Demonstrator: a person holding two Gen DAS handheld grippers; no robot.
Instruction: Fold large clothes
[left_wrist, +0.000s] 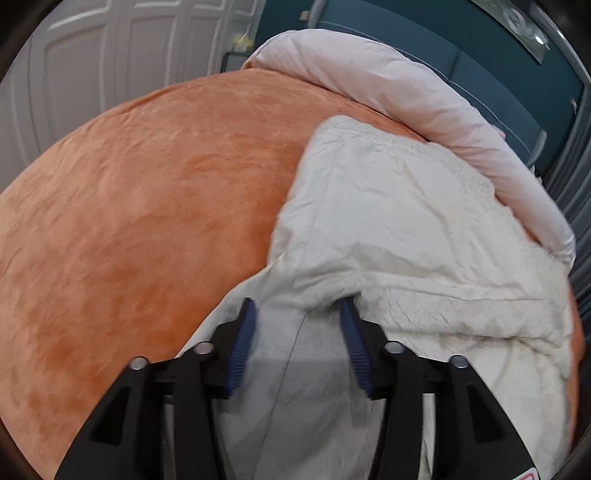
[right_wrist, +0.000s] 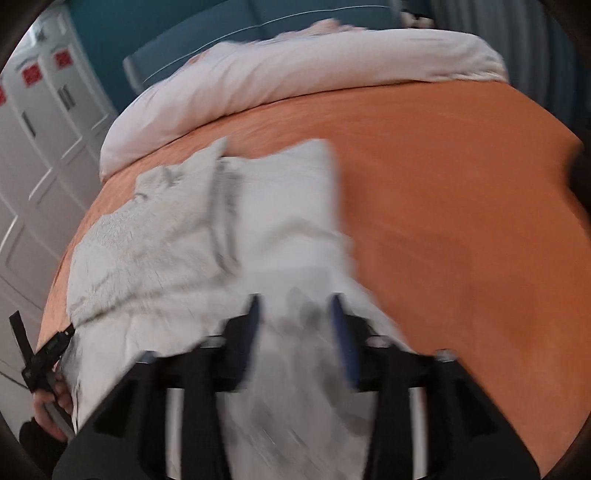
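Orange bedspread (left_wrist: 129, 206) under my cream fleece-lined jacket (left_wrist: 388, 221): soft, bulky, floppy (grab seams). Left tongs (left_wrist: 297, 314) and right tongs (right_wrist: 293, 306) both parted, fabric between, nothing pinched.

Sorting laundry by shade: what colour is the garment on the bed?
Cream-white garment, fleecy at the edges; clearest in the left wrist view.

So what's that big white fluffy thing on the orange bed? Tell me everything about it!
It is a cream coat with a smooth, wrinkled, stitched outside and fuzzy fleece lining showing along its edges. It lies partly folded on the orange bedspread, beside a rolled pale pink duvet. Both grippers hover over its near end, jaws open.
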